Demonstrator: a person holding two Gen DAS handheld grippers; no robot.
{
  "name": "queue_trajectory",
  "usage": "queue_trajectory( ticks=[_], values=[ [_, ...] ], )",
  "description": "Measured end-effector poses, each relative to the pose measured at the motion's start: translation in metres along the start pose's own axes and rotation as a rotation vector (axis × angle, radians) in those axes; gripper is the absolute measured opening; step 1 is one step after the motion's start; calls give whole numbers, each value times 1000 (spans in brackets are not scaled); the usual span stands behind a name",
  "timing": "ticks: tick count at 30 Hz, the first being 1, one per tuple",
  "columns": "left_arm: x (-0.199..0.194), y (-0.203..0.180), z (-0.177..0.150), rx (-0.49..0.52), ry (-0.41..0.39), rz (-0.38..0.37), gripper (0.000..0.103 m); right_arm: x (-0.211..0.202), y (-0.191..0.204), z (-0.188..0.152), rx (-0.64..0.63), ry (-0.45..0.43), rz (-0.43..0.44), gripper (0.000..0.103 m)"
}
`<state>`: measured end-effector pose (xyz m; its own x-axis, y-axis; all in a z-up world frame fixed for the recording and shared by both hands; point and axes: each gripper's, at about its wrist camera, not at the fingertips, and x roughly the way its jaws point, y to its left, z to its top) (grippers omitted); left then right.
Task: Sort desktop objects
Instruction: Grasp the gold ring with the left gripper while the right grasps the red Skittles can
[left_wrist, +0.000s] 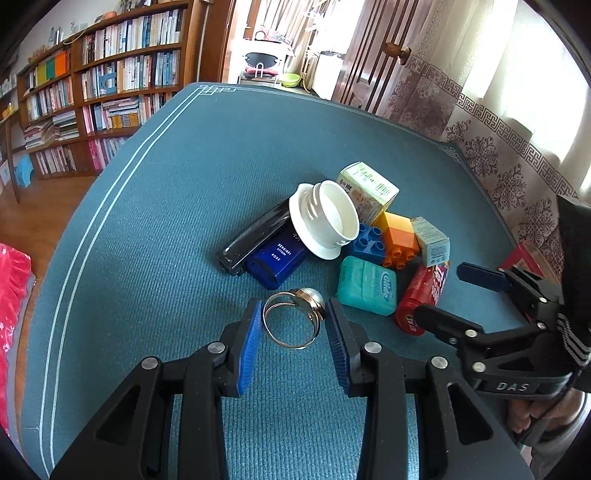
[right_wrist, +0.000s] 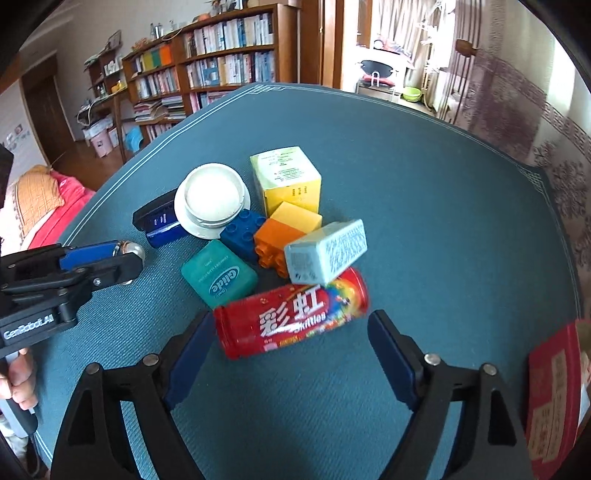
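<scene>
My left gripper (left_wrist: 294, 320) tilts down at the teal mat (left_wrist: 155, 206), jaws pinching a metal ring (left_wrist: 293, 319) topped with a silver bead. My right gripper (right_wrist: 291, 354) stands spread before the red Skittles can (right_wrist: 291, 317), lying at the pile's near edge.

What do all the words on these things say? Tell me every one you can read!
"Glide": teal floss box.
"Skittles" and "彩虹": red candy tube.
"SEKKISEI LOTION KOSE": blue bottle.
"DAS": right tool, on its black body.
"GenRobot.AI": left tool, on its black body.
Too small or blurred to read: print on the green-yellow carton, the pale blue box and the red box.
</scene>
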<state>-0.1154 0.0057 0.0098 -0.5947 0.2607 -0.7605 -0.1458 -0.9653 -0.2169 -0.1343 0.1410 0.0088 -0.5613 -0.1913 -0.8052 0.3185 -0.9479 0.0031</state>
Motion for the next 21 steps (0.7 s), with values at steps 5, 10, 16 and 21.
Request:
queue_trajectory(
  ticks=[5, 10, 16, 21],
  values=[
    [1, -4, -1, 6, 0, -5, 38, 12, 1, 3, -41, 50, 37, 96],
    [1, -5, -3, 9, 1, -6, 38, 16, 6, 2, -75, 59, 2, 96],
    [0, -7, -4, 12, 1, -6, 38, 18, 1, -3, -47, 79, -14, 64],
    [1, -8, -6, 11, 7, -4, 38, 13, -8, -8, -3, 74, 5, 51]
  ],
)
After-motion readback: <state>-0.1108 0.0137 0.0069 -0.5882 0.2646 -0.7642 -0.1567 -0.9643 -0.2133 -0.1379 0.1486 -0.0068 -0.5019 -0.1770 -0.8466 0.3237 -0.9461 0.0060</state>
